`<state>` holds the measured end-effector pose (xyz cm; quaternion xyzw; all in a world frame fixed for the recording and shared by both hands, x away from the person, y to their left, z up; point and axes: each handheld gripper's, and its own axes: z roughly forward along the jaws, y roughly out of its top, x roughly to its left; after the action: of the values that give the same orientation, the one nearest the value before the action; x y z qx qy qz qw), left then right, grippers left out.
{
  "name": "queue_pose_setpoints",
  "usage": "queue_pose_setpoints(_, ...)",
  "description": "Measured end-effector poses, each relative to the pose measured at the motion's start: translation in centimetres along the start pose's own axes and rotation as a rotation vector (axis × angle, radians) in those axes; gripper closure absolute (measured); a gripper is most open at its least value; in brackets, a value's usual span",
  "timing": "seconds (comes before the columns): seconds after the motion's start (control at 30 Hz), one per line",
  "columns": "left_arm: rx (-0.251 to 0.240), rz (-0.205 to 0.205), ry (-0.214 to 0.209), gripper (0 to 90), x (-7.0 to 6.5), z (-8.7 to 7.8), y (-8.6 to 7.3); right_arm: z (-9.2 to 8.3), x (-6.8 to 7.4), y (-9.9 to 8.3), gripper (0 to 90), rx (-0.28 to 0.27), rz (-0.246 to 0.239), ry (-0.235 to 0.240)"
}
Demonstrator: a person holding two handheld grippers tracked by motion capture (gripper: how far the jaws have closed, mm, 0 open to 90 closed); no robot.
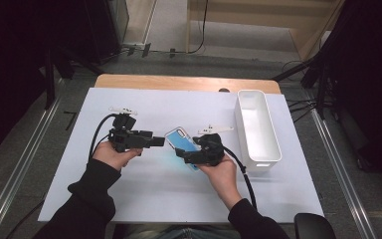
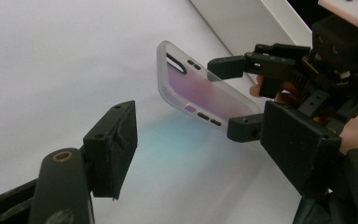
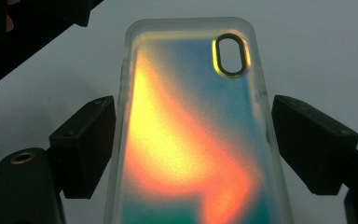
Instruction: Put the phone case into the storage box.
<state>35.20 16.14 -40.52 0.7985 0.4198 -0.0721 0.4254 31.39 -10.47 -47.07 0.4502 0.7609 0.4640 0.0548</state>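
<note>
A translucent iridescent phone case (image 1: 180, 138) hangs just above the white table sheet (image 1: 154, 194). My right gripper (image 1: 188, 148) is shut on it, one jaw on each long edge. In the right gripper view the case (image 3: 186, 93) runs up between the black jaws of the right gripper (image 3: 193, 149), camera cut-out at the far end. In the left gripper view the case (image 2: 196, 88) is tilted, and the right gripper (image 2: 223, 98) clamps its lower half. My left gripper (image 1: 158, 141) points right at the case, a short way off. The left gripper (image 2: 205, 149) is open with nothing between its jaws.
A long white bin (image 1: 261, 164) stands at the right of the table, its near end close to the right hand; it also appears as a white bin wall (image 2: 242, 18) behind the case. A wooden table edge (image 1: 179, 82) lies at the back.
</note>
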Motion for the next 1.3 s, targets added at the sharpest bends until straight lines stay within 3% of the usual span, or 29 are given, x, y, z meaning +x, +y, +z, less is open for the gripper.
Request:
queue_pose_setpoints(0.2,-0.003,-0.038,0.012,27.3,0.2,0.1,0.7,0.3,0.2,-0.2,15.3,-0.04,0.004,-0.021)
queue_pose_setpoints(0.27,-0.004,-0.04,0.025,27.3,0.1,0.1,0.9,0.4,0.3,-0.3,15.3,-0.05,0.028,-0.012)
queue_pose_setpoints(0.57,0.005,-0.074,0.023,29.4,0.7,0.9,1.5,0.7,0.6,-0.9,15.3,-0.093,0.059,-0.015)
queue_pose_setpoints(0.67,0.015,-0.071,0.041,29.5,0.8,1.2,1.6,0.8,0.8,-1.1,15.3,-0.103,0.07,-0.009)
queue_pose_setpoints(0.8,0.018,-0.086,0.046,29.5,0.9,1.5,1.7,1.1,1.0,-1.2,15.3,-0.12,0.114,0.001)
queue_pose_setpoints(0.97,0.019,-0.111,0.074,31.3,1.0,1.8,1.9,1.4,1.2,-1.2,15.3,-0.143,0.133,0.0)
queue_pose_setpoints(1.3,0.007,-0.151,0.08,36.0,0.9,2.1,2.1,2.0,1.8,-1.1,15.3,-0.18,0.159,-0.011)
